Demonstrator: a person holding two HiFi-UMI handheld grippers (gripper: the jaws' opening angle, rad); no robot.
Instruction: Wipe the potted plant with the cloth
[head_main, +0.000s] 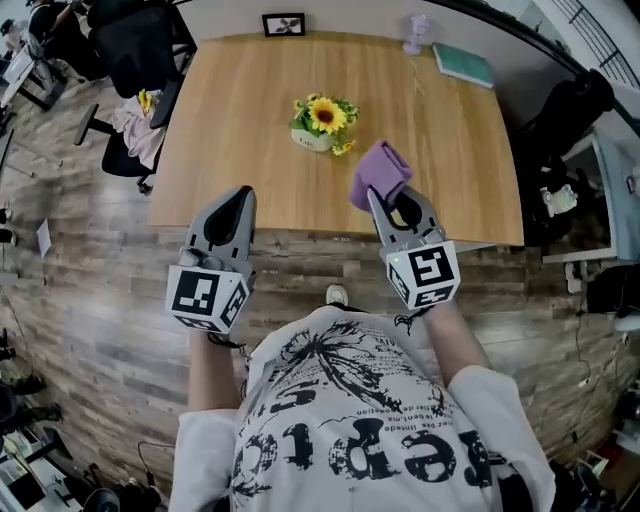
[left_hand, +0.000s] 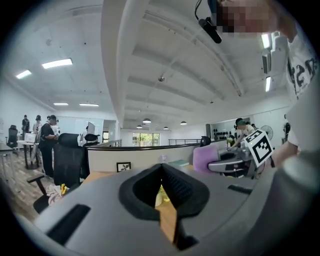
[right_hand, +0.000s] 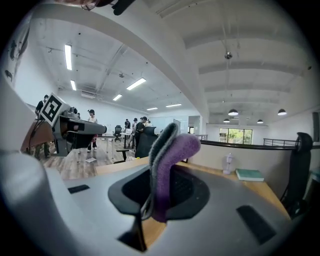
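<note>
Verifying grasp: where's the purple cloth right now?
Head view, right side: the purple cloth is pinched in the right gripper, above the near edge of the table, just right of the potted plant.

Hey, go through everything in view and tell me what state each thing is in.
left gripper: jaws shut, empty.
right gripper: jaws shut on the cloth.
cloth: folded, clamped upright in the jaws.
potted plant: upright on the table, untouched.
book: closed, lying flat at the far corner.
picture frame: standing at the far edge.
</note>
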